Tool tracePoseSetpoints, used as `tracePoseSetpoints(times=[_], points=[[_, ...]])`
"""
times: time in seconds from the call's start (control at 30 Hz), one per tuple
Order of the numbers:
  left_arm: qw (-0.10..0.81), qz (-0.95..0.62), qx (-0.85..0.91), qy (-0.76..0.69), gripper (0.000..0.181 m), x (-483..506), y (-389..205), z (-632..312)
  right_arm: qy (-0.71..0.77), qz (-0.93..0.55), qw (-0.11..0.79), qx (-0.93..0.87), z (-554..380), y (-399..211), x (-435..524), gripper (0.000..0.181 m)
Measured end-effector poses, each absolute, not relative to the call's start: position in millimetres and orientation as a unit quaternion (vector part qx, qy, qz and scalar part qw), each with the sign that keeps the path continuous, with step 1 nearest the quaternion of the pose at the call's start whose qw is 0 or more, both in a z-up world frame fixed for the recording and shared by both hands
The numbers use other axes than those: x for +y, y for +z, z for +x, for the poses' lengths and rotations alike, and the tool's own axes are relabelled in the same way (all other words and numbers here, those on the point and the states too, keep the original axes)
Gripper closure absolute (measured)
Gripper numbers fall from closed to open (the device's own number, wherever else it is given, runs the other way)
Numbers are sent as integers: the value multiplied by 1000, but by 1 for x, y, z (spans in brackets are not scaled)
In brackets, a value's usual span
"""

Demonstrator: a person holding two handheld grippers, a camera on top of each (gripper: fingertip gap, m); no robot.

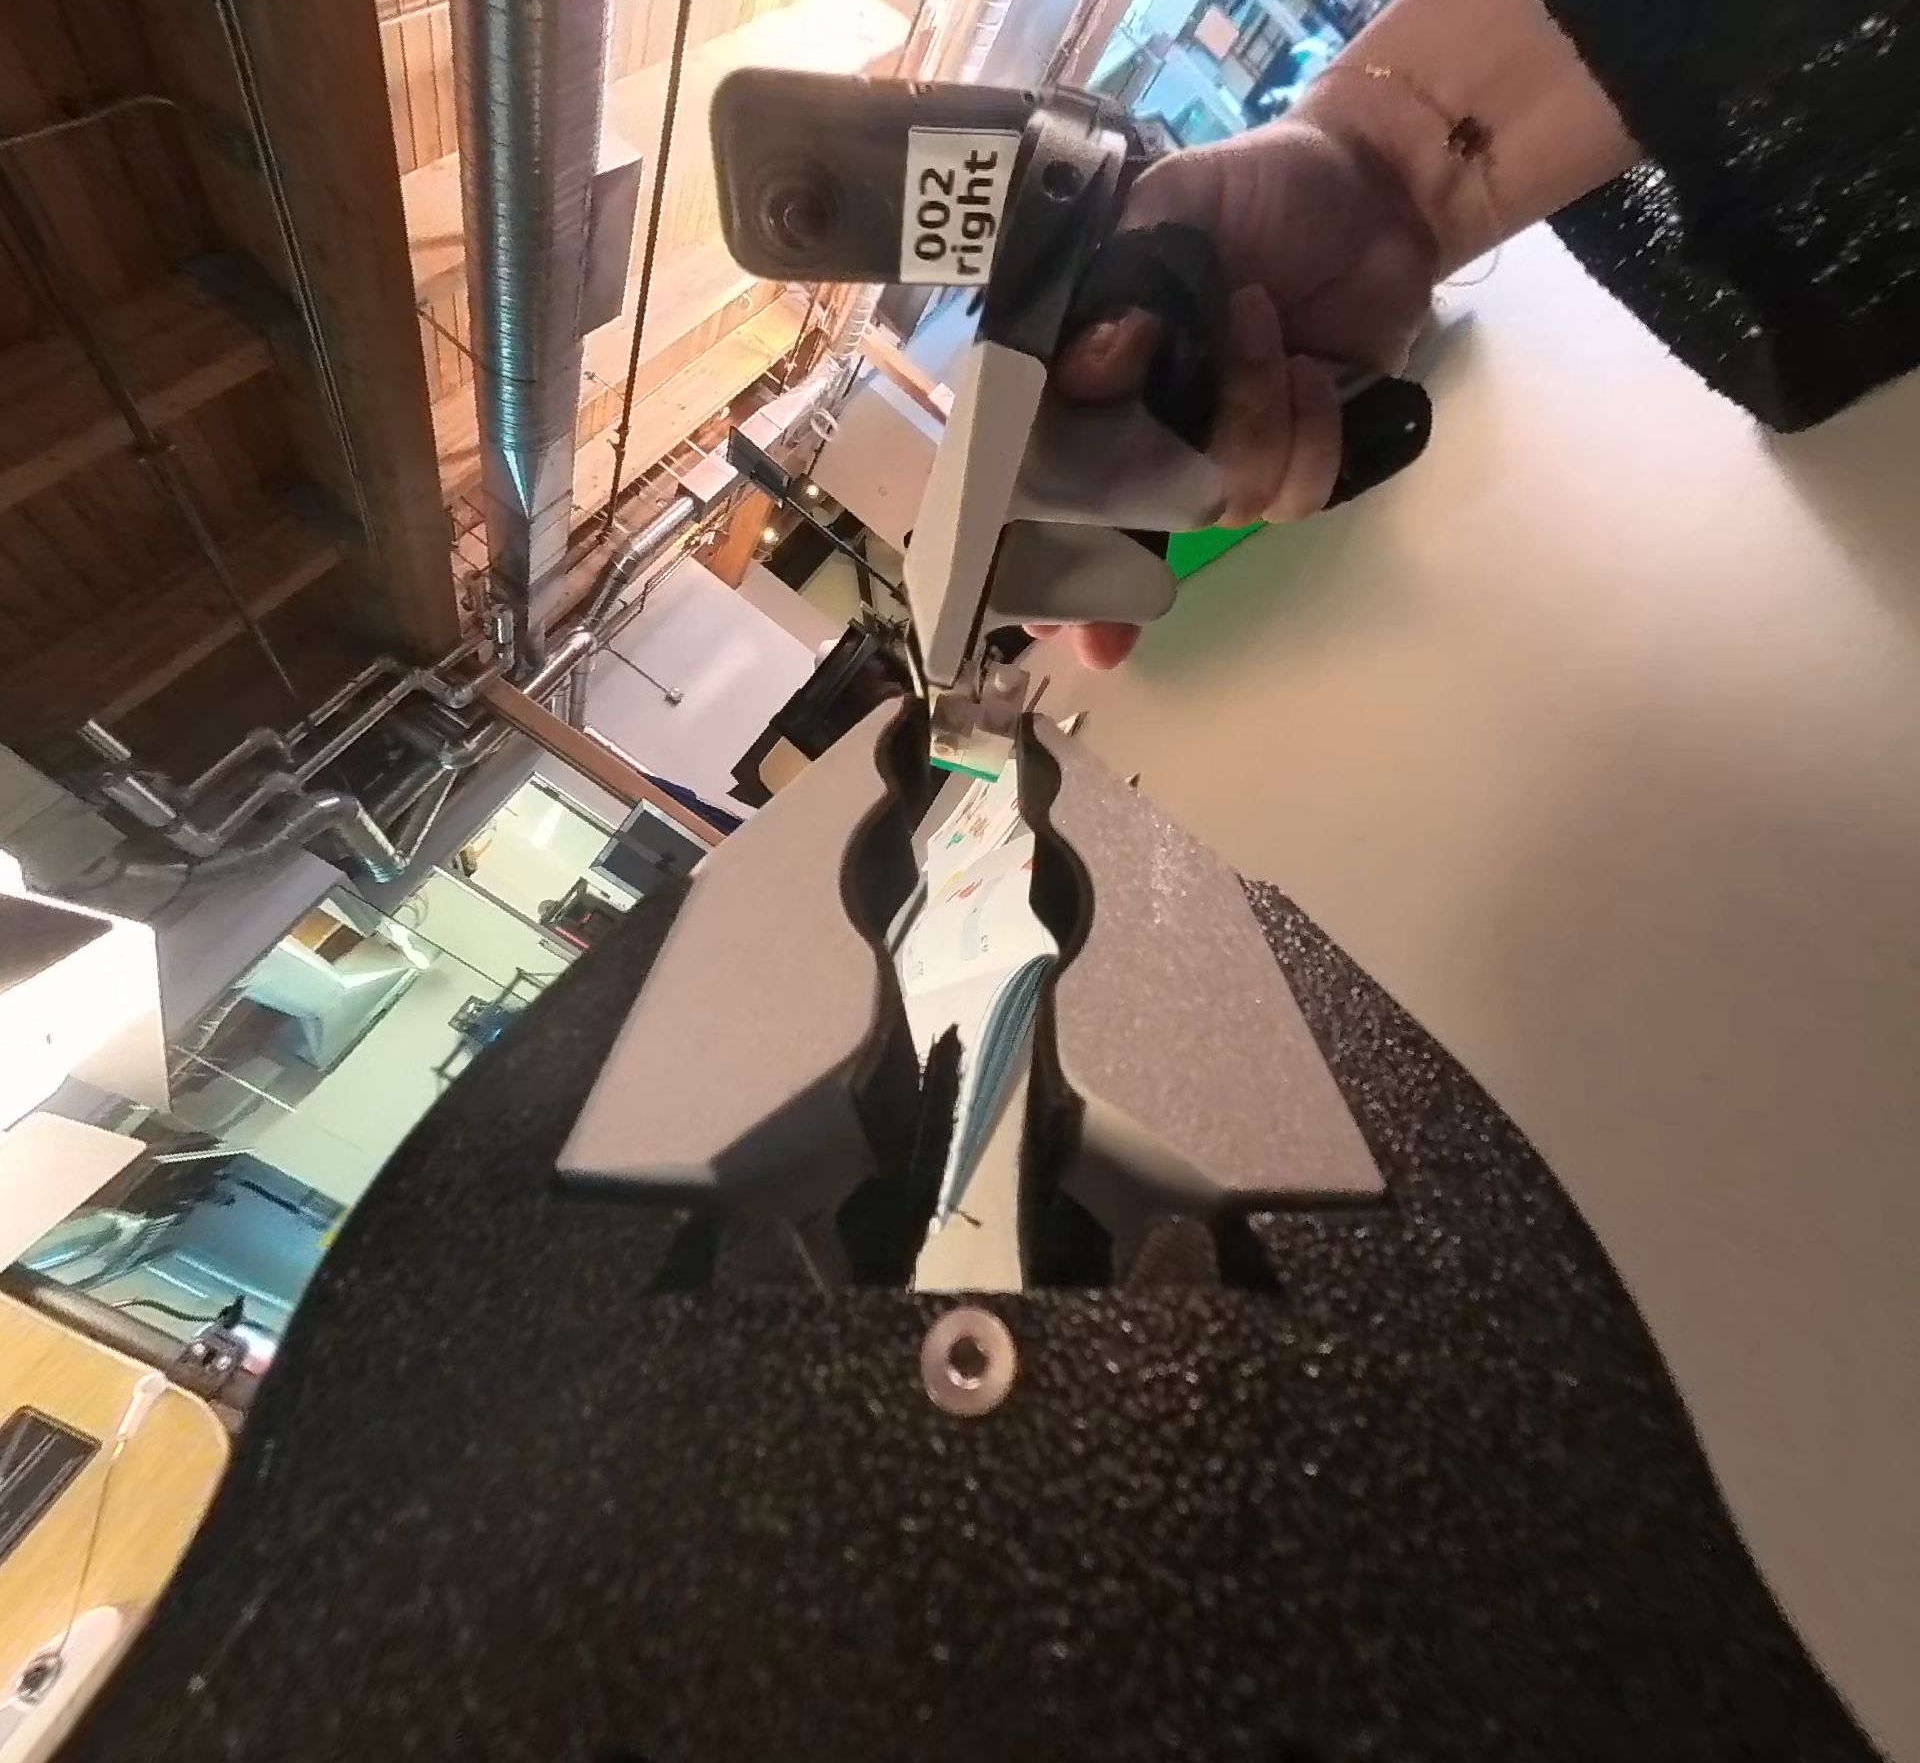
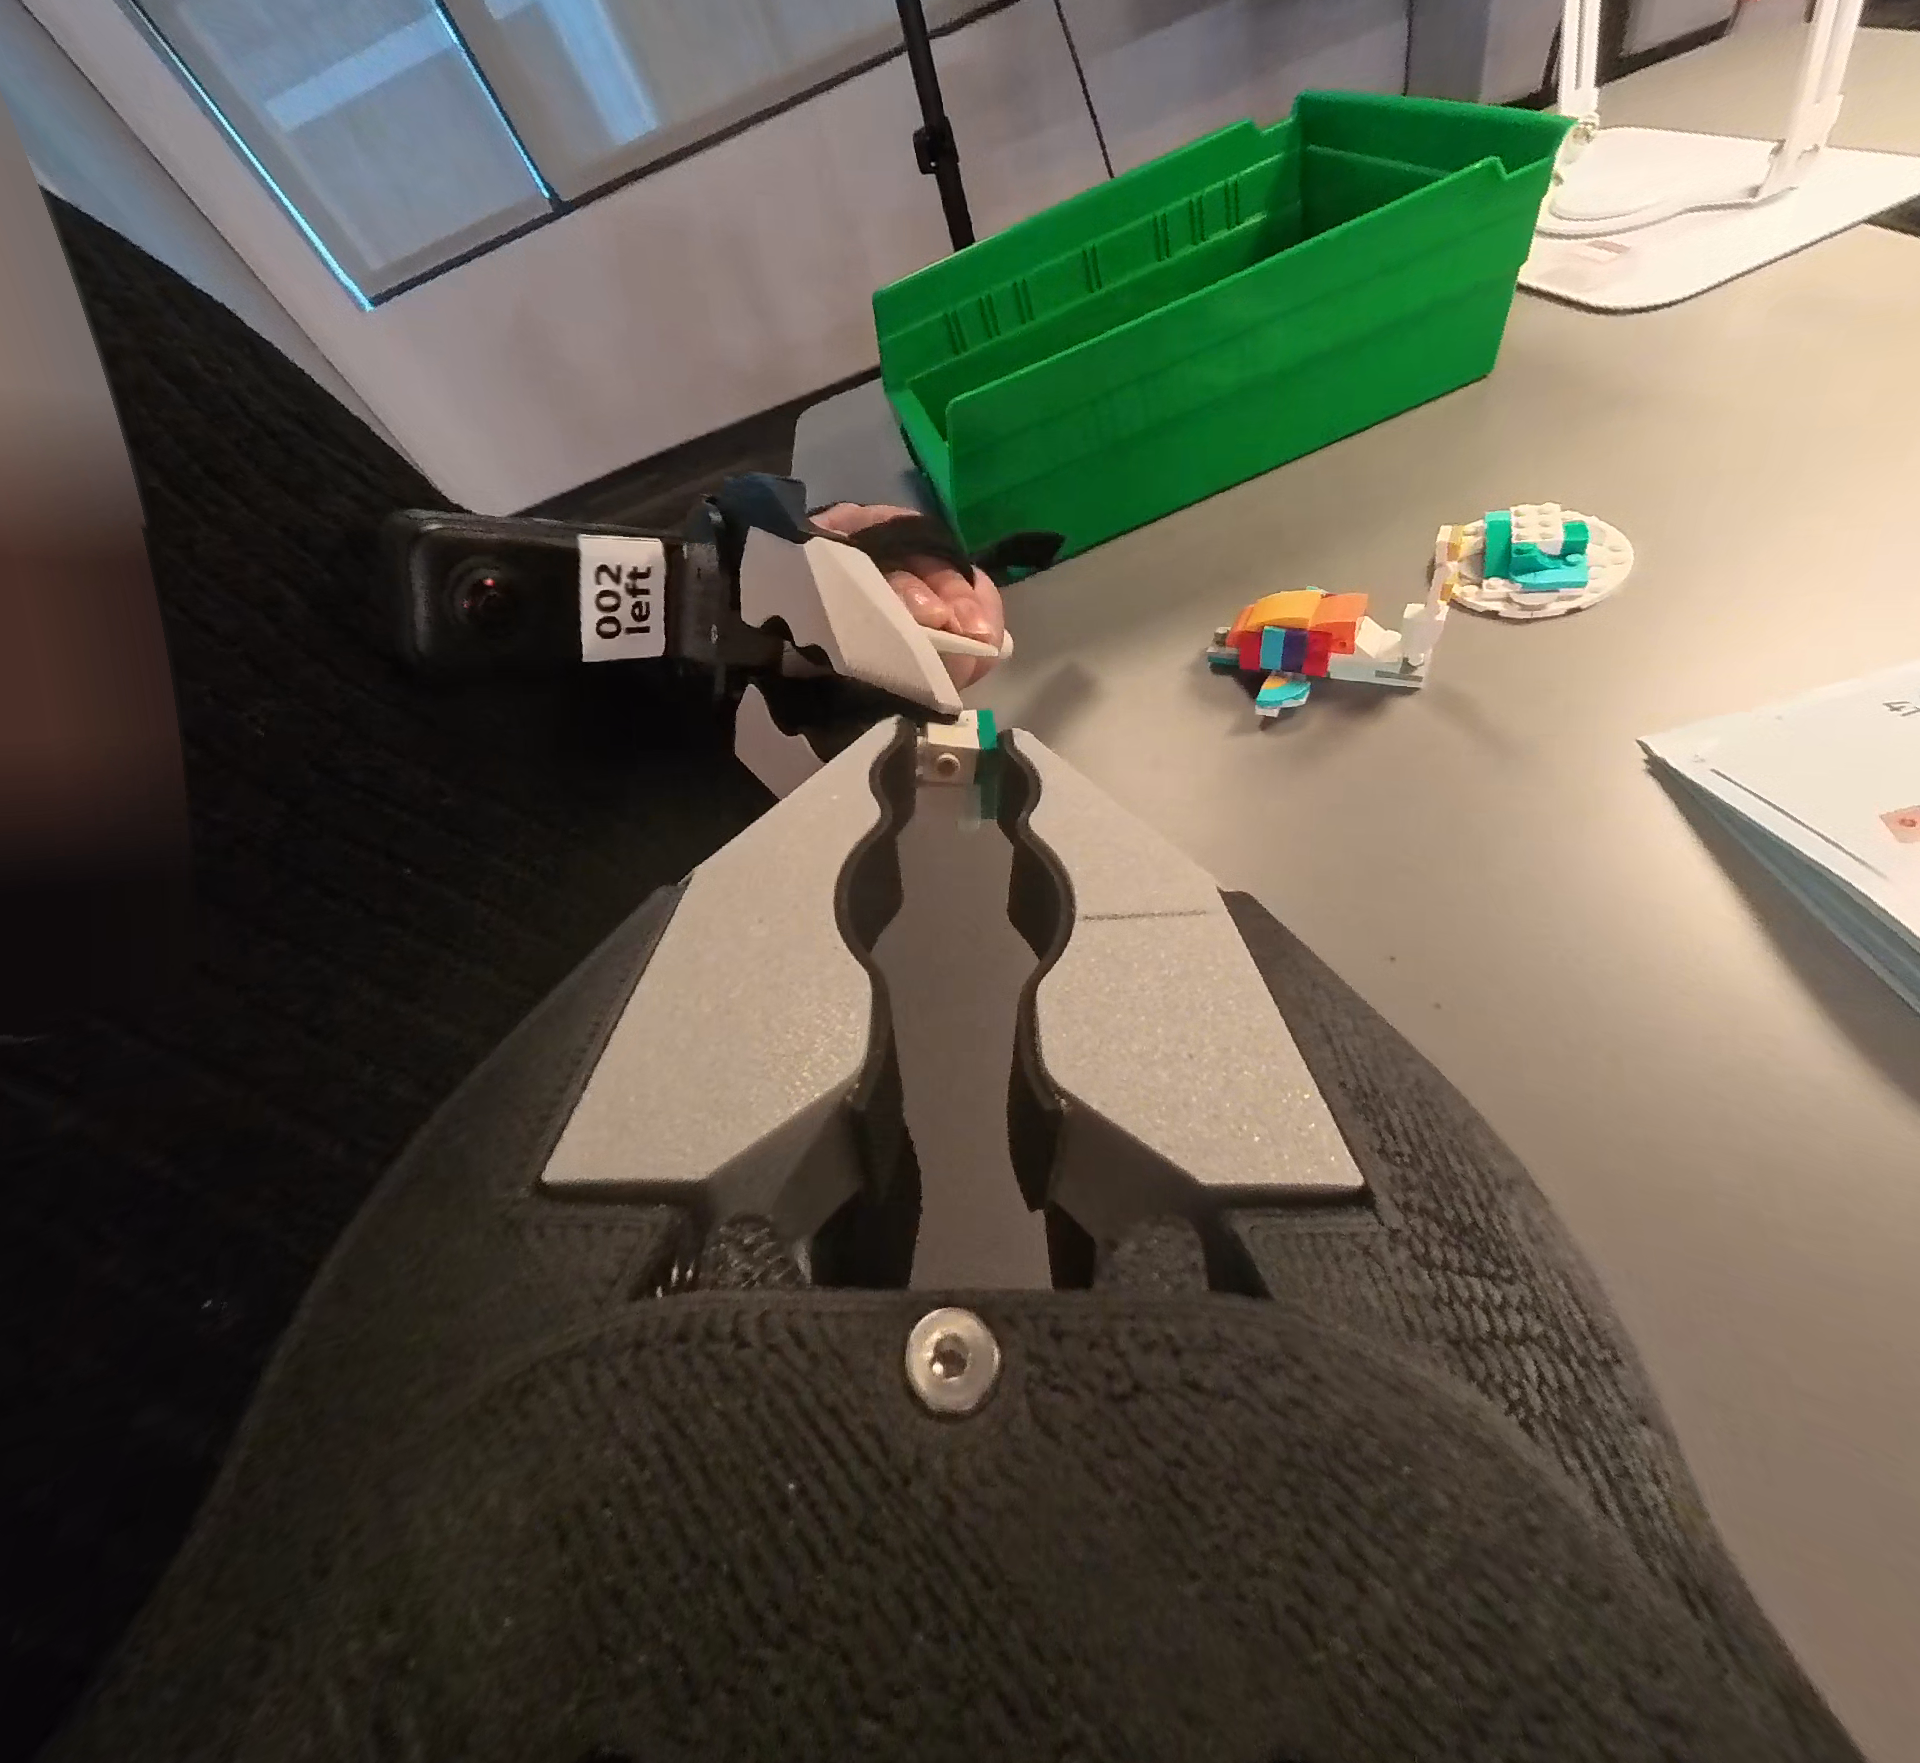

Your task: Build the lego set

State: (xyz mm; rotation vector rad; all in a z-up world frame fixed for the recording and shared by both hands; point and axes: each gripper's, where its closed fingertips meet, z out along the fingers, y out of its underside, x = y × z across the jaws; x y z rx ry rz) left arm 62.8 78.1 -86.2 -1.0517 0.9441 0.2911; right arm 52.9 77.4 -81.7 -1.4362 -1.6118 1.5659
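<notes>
Right gripper (image 2: pixel 961 757) clamped at its tips on a small lego assembly (image 2: pixel 964 753): a white brick with a side stud, a green piece against its far side. Left gripper (image 2: pixel 940 690) meeting that same assembly from the upper left, tips touching it; whether those tips pinch the white brick or only press on it, cannot tell from this view. From the left wrist view, left gripper (image 1: pixel 971 747) closed around the small white-and-green lego assembly (image 1: pixel 968 745), with the right gripper (image 1: pixel 951 674) coming down onto it from above, a hand (image 1: pixel 1278 279) wrapped round its handle. Both held above the grey table (image 2: pixel 1558 986).

Outward, right of the tips: a colourful lego fish (image 2: pixel 1314 643) lying on the table, joined by a white arm to a round white plate (image 2: pixel 1548 570) carrying teal bricks. Beyond the tips and slightly right, a green plastic bin (image 2: pixel 1195 331), open side toward the grippers, nothing visible inside. Far right, a stack of instruction pages (image 2: pixel 1787 830) at the frame edge. Behind the bin, a white stand (image 2: pixel 1725 144) and a black tripod leg (image 2: pixel 920 51). Left of the tips, a dark knitted sleeve (image 2: pixel 260 778) filling that side.
</notes>
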Motion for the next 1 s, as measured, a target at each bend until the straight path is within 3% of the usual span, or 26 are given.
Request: tracePoseSetpoints(times=[0.6,0.67,0.73,0.77,1.0], points=[[734,-489,445,153,167,83,-92,62,542,-521,286,-595,53,-87,82,168],[735,-512,425,127,166,86,-88,60,547,-513,302,-589,52,-84,86,167],[725,-556,400,72,167,92,-91,55,526,-502,328,-603,54,-86,93,137],[716,-582,384,41,167,96,-95,50,505,-496,344,-617,55,-90,97,132],[584,-735,331,-97,167,119,-147,38,412,-458,411,-671,53,-106,119,145]])
